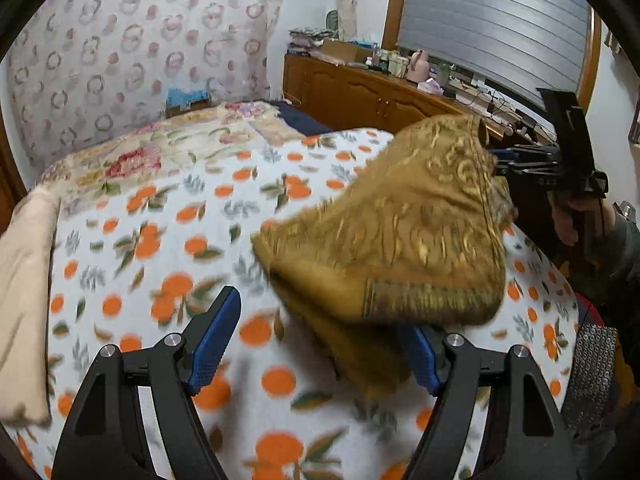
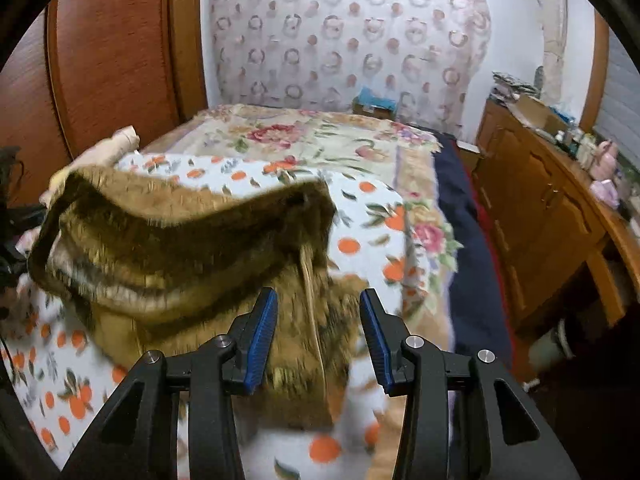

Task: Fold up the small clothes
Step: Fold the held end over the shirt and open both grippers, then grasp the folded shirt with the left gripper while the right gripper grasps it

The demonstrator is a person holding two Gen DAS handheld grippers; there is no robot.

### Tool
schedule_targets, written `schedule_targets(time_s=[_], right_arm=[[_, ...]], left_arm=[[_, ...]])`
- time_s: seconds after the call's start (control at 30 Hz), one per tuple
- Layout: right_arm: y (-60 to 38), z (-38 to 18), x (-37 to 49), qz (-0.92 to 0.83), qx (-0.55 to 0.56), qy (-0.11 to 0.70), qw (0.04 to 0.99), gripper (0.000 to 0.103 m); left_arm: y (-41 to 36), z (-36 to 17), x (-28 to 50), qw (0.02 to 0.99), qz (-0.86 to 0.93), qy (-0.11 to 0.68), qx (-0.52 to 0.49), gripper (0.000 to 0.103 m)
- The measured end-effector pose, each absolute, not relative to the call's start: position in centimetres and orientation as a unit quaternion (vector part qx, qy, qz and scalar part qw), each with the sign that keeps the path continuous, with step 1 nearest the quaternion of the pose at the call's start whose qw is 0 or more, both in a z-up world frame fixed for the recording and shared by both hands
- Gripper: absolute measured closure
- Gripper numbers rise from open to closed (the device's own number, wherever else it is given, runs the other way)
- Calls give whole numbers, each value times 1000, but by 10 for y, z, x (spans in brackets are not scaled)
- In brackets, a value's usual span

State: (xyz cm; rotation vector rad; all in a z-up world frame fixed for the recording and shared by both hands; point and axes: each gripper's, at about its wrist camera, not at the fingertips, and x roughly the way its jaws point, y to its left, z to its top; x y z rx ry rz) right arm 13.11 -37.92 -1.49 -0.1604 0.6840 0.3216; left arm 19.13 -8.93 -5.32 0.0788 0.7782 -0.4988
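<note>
So here's where the fold stands: the mustard-gold patterned garment with the furry brown lining [image 1: 404,240] is bunched in a soft heap on the white fleece blanket printed with oranges [image 1: 168,248], toward the near right part of the bed as the left camera sees it. It looks doubled over on itself at least once, with a woven band edge along the near side, but it's lumpy and slanted, nowhere near a flat tidy packet.

The left gripper [image 1: 316,340] has its blue-padded jaws spread wide; the right-hand pad is half tucked under the near edge of the fabric, but nothing is pinched. The right gripper [image 2: 318,338] is parted too, with the fur lining [image 2: 188,236] sitting just beyond and between the pads, no squeeze on it that I can see. Everything's motion-blurred, so fine contact is hard to call.

My guess: one rough fold in, both grips let go, and smoothing plus at least another fold left.
</note>
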Motion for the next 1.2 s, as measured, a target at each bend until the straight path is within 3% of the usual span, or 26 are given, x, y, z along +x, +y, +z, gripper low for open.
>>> schedule_targets(time_s=[0.2, 0.27, 0.33, 0.7, 0.73, 0.87, 0.9, 1.0, 1.2], right_arm=[[-382, -16, 169, 214, -47, 348, 912, 60], [-386, -19, 176, 239, -36, 357, 902, 92], [-389, -18, 181, 247, -33, 358, 900, 98], [-408, -25, 200, 127, -11, 372, 919, 101], [-407, -23, 201, 123, -12, 371, 920, 99], [-396, -11, 197, 118, -9, 357, 927, 55], [-396, -8, 194, 116, -6, 354, 928, 50], [-395, -17, 194, 126, -5, 352, 927, 43], [-389, -30, 182, 128, -16, 377, 917, 40]], left_arm=[[-84, -38, 235, 915, -198, 352, 10, 26], [-77, -39, 251, 915, -184, 358, -3, 26], [-73, -43, 262, 916, -169, 365, -5, 26], [-59, -57, 278, 919, -124, 374, -8, 26], [-60, -57, 277, 918, -128, 376, -9, 26], [-65, -63, 277, 911, -143, 387, -13, 26], [-66, -65, 277, 908, -144, 393, -12, 26], [-68, -74, 278, 901, -146, 408, -13, 26], [-71, -81, 274, 894, -155, 421, -17, 26]])
